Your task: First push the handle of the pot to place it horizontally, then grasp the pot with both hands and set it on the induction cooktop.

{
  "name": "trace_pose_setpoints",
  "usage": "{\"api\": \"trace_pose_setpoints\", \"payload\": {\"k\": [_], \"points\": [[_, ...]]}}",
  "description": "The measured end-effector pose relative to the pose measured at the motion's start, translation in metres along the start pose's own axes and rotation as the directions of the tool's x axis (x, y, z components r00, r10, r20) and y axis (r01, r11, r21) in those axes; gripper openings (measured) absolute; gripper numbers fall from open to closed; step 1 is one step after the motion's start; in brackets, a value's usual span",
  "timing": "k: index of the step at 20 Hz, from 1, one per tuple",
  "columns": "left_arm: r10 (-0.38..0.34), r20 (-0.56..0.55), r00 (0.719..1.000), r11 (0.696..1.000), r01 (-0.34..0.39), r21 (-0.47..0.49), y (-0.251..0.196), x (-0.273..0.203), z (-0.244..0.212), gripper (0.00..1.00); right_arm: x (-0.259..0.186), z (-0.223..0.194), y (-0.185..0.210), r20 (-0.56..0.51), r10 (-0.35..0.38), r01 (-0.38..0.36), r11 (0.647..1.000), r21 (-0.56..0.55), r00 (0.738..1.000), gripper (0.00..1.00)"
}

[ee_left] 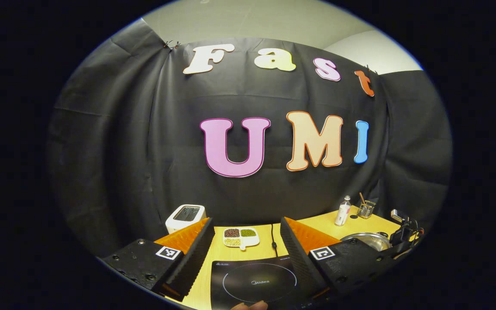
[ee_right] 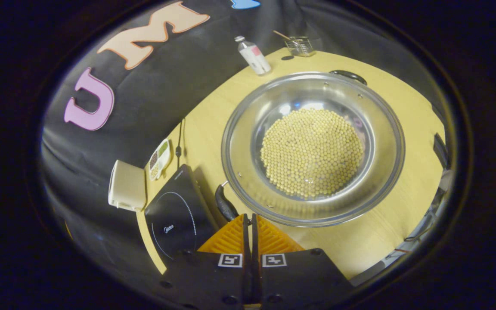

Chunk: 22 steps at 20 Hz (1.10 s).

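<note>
A wide steel pot (ee_right: 312,146) holding yellow beans (ee_right: 312,153) stands on the wooden table (ee_right: 360,241). It has a black handle on its near-left rim (ee_right: 225,204) and another on the far rim (ee_right: 348,76). My right gripper (ee_right: 249,218) is shut with nothing between its fingers. It hovers above the table, with its tips just right of the near handle. The black induction cooktop (ee_right: 179,215) lies left of the pot. My left gripper (ee_left: 246,254) stands open above the cooktop (ee_left: 252,282), and the pot's rim (ee_left: 366,240) shows to its right.
A white toaster (ee_left: 185,217), a divided dish of beans (ee_left: 240,237) and the cooktop's cable (ee_left: 274,241) sit behind the cooktop. A bottle (ee_right: 253,55) and a glass holder (ee_right: 299,45) stand at the table's far edge. A dark rig with cables (ee_left: 403,230) is beside the pot.
</note>
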<state>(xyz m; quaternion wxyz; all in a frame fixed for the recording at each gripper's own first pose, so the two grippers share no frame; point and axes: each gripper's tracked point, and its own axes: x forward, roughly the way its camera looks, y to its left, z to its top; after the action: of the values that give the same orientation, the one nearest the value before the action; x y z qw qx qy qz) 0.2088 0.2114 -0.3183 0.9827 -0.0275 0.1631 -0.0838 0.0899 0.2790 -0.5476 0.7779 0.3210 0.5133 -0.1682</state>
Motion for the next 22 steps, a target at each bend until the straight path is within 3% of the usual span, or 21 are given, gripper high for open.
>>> {"api": "trace_pose_setpoints", "payload": {"k": [5, 12, 14, 15, 17, 18, 19, 22], "points": [[-0.038, -0.052, 0.998, 0.999, 0.037, -0.026, -0.030, -0.003, -0.013, 0.94, -0.019, 0.043, -0.026, 0.106, -0.010, 0.028, 0.985, -0.173, 0.994, 0.03], [-0.001, -0.119, 0.993, 1.000, -0.001, -0.015, -0.092, -0.006, -0.024, 0.94, -0.027, 0.112, -0.072, 0.181, 0.003, 0.068, 0.919, -0.389, 0.984, 0.00], [0.008, -0.128, 0.992, 1.000, -0.009, -0.009, -0.115, -0.005, -0.026, 0.94, -0.029, 0.130, -0.083, 0.187, 0.014, 0.067, 0.904, -0.422, 0.982, 0.12], [0.009, -0.142, 0.990, 1.000, -0.010, -0.010, -0.127, -0.005, -0.030, 0.94, -0.028, 0.140, -0.089, 0.190, 0.023, 0.064, 0.896, -0.439, 0.982, 0.11], [0.019, -0.163, 0.987, 1.000, -0.022, -0.013, -0.149, -0.007, -0.039, 0.89, -0.026, 0.158, -0.104, 0.191, 0.024, 0.072, 0.876, -0.478, 0.981, 0.19], [0.027, -0.171, 0.985, 1.000, -0.029, -0.011, -0.159, -0.008, -0.043, 0.91, -0.024, 0.167, -0.111, 0.196, 0.026, 0.078, 0.862, -0.501, 0.980, 0.24], [0.037, -0.176, 0.984, 0.999, -0.038, -0.005, -0.167, -0.007, -0.047, 0.91, -0.023, 0.174, -0.117, 0.200, 0.031, 0.081, 0.846, -0.527, 0.979, 0.34], [0.037, -0.218, 0.975, 0.999, -0.035, 0.011, -0.195, -0.006, -0.069, 0.90, -0.020, 0.193, -0.127, 0.205, 0.052, 0.077, 0.815, -0.574, 0.977, 0.50]]}}
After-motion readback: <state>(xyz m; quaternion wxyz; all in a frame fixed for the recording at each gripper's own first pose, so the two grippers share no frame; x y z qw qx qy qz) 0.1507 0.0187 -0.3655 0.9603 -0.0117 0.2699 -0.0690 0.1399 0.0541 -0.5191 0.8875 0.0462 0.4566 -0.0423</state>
